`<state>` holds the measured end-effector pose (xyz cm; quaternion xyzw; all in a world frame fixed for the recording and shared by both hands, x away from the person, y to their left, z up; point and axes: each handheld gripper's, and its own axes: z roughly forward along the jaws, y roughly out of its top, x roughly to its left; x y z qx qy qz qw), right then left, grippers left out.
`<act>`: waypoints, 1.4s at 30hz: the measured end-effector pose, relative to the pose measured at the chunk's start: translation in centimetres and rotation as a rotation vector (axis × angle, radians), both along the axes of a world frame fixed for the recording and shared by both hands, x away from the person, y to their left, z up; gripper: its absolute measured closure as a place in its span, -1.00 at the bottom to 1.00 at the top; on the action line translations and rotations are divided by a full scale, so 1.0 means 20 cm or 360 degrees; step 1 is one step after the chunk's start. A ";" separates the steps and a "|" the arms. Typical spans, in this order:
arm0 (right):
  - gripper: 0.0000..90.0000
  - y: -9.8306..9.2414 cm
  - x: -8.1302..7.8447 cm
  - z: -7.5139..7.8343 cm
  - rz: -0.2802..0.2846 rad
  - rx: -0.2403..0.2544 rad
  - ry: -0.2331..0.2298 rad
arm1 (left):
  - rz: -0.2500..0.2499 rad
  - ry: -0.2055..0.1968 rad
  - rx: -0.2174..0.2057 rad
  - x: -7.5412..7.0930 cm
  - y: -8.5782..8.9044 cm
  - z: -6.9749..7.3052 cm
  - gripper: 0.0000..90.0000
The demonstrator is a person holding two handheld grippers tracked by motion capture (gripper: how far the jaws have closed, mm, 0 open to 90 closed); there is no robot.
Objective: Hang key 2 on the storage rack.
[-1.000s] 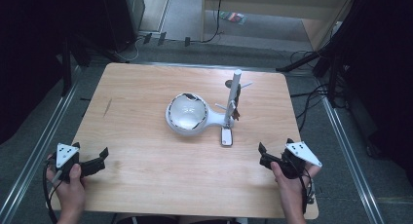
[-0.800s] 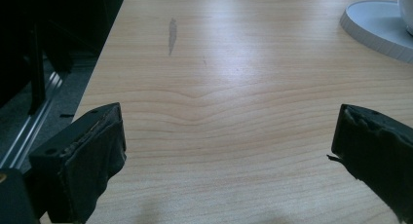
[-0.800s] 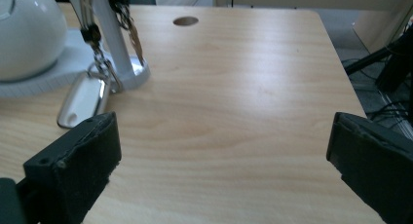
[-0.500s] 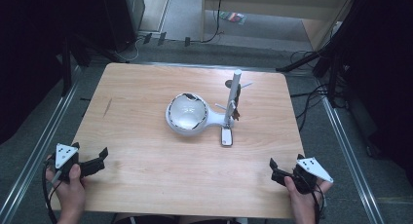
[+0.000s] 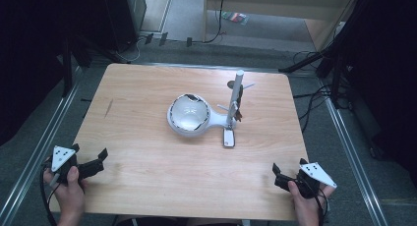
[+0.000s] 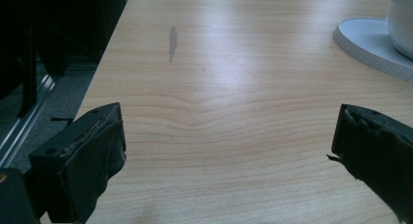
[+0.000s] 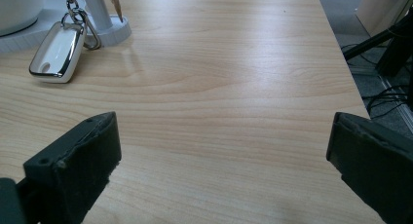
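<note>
At the near edge of the table [image 5: 147, 177], both hands sit low and wide apart: the left gripper [image 5: 93, 163] at the near left corner, the right gripper [image 5: 279, 176] at the near right. Each has its jaws spread and nothing between them, bare wood showing through the gap in both gripper views.

Out past the right gripper lies the white key fob [image 7: 57, 49], flat on the wood with its chrome edge catching light, a metal ring [image 7: 78, 20] linking it up toward the post. It rests just beside the round foot of the white stand [image 5: 237, 96], which rises upright mid-table. Touching that foot on its other side is the white dome [image 5: 188, 114] on its flat base.

The fob looks like the thing to go for, and the right gripper is the nearer one. Best approach, I'd say: come in low along the table with the jaws kept wide, line them across the fob's narrow sides, and close only once centred. Mind the ring, since a snatch could tug the stand over. The left gripper could steady the dome's base if needed.
</note>
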<state>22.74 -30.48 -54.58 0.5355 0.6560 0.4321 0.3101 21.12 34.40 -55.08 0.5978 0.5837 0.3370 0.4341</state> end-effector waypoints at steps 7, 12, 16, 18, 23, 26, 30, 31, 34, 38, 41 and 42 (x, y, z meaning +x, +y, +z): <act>-1.00 0.01 -0.01 0.00 0.0005 -0.0021 -0.0026 | 0.0004 0.0007 -0.0020 0.00 0.01 0.00 -1.00; -1.00 0.01 -0.01 0.00 -0.0001 -0.0010 -0.0023 | -0.0010 -0.0023 -0.0025 -0.01 0.01 0.00 -1.00; -1.00 0.00 -0.02 0.00 -0.0035 -0.0007 -0.0033 | -0.0009 -0.0042 -0.0058 -0.02 0.02 0.00 -1.00; -1.00 0.00 -0.03 0.00 -0.0045 -0.0019 -0.0045 | -0.0013 -0.0047 -0.0055 -0.02 0.02 0.00 -1.00; -1.00 -0.01 -0.06 0.00 -0.0057 -0.0048 -0.0034 | -0.0013 -0.0044 -0.0035 -0.02 0.01 0.00 -1.00; -1.00 -0.02 -0.07 0.00 -0.0071 -0.0031 -0.0028 | -0.0016 -0.0042 -0.0028 -0.02 0.01 0.00 -1.00; -1.00 -0.02 -0.07 0.00 -0.0069 -0.0030 -0.0020 | -0.0017 -0.0045 -0.0024 -0.02 0.01 0.00 -1.00; -1.00 -0.03 -0.07 0.00 -0.0070 -0.0027 -0.0018 | -0.0018 -0.0043 -0.0022 -0.02 0.01 0.00 -1.00; -1.00 -0.03 -0.07 0.00 -0.0072 -0.0016 -0.0015 | -0.0019 -0.0042 -0.0019 -0.02 0.01 0.00 -1.00; -1.00 -0.04 -0.06 0.00 -0.0077 -0.0001 -0.0005 | -0.0021 -0.0039 -0.0014 -0.02 0.00 0.00 -1.00; -1.00 -0.04 -0.06 0.00 -0.0069 0.0007 -0.0008 | -0.0021 -0.0037 -0.0018 -0.01 0.00 0.00 -1.00; -1.00 -0.04 -0.06 0.00 -0.0069 0.0007 -0.0008 | -0.0021 -0.0037 -0.0018 -0.01 0.00 0.00 -1.00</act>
